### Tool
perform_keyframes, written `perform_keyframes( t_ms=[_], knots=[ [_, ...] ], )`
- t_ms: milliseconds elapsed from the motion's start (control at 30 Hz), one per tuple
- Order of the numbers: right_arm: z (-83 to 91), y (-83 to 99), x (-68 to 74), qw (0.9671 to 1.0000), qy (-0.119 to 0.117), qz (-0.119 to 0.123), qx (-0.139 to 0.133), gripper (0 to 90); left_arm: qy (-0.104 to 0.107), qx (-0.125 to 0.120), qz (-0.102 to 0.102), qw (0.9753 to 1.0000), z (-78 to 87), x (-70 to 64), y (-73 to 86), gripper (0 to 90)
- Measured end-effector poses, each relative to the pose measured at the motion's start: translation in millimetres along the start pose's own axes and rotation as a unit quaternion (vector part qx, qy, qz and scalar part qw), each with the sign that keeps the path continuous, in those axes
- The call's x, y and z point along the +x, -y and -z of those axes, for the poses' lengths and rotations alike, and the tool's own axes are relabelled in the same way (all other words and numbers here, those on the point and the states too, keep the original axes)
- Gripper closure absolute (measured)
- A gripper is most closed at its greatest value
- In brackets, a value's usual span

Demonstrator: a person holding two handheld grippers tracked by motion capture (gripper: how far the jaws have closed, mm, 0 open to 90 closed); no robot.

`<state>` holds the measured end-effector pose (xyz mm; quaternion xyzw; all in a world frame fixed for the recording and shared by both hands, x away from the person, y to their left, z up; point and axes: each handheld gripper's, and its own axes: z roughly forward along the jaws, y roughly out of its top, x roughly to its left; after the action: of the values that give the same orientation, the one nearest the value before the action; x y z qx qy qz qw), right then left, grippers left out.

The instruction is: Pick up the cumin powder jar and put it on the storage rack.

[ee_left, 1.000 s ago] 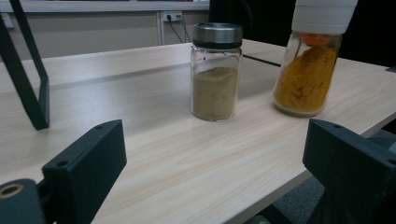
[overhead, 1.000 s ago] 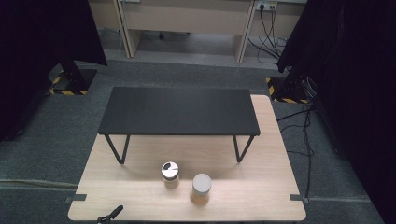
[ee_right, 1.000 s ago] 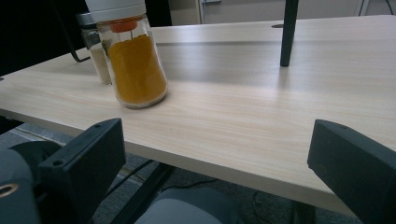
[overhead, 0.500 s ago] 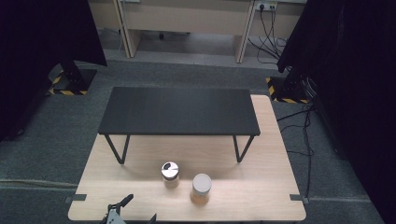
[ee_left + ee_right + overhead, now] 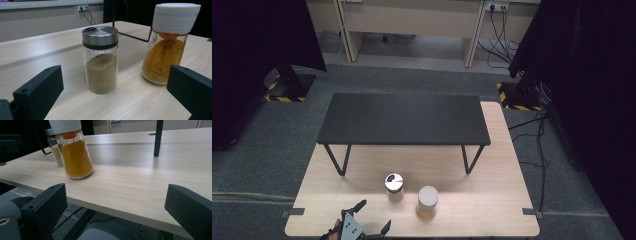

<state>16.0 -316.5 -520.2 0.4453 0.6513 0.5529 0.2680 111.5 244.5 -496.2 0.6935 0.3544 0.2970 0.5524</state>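
No text, label, brand, number or sign can be read anywhere: the two spice jars carry no labels, and the table and black shelf are bare of print.

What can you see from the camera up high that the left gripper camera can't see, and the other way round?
High view alone: the whole black shelf standing on the wooden table, the grey floor and the desks behind. Left gripper view alone: the brownish powder inside the metal-lidded jar and the orange powder inside the white-lidded jar, seen from the side. Both share: the two jars standing apart on the table, and the left gripper, open.
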Motion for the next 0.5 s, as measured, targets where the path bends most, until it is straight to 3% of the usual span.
perform_keyframes(
  t_ms=[167, 333, 500],
  knots=[
    [0.1, 0.0, -0.1, 1.0, 0.0, 0.0, 0.0, 4.5, 0.014, 0.012, 0.023, 0.9996, -16.2, 3.1, -8.2, 0.0],
    [0.8, 0.2, -0.6, 1.0, 0.0, 0.0, -0.001, 4.5, 0.005, 0.012, 0.027, 0.9995, -27.5, 2.2, -12.6, 0.0],
    [0.5, 0.2, -1.1, 1.0, -0.002, -0.001, 0.0, 4.6, -0.001, 0.028, 0.027, 0.9992, -40.3, 1.2, -20.0, 0.0]
  ],
)
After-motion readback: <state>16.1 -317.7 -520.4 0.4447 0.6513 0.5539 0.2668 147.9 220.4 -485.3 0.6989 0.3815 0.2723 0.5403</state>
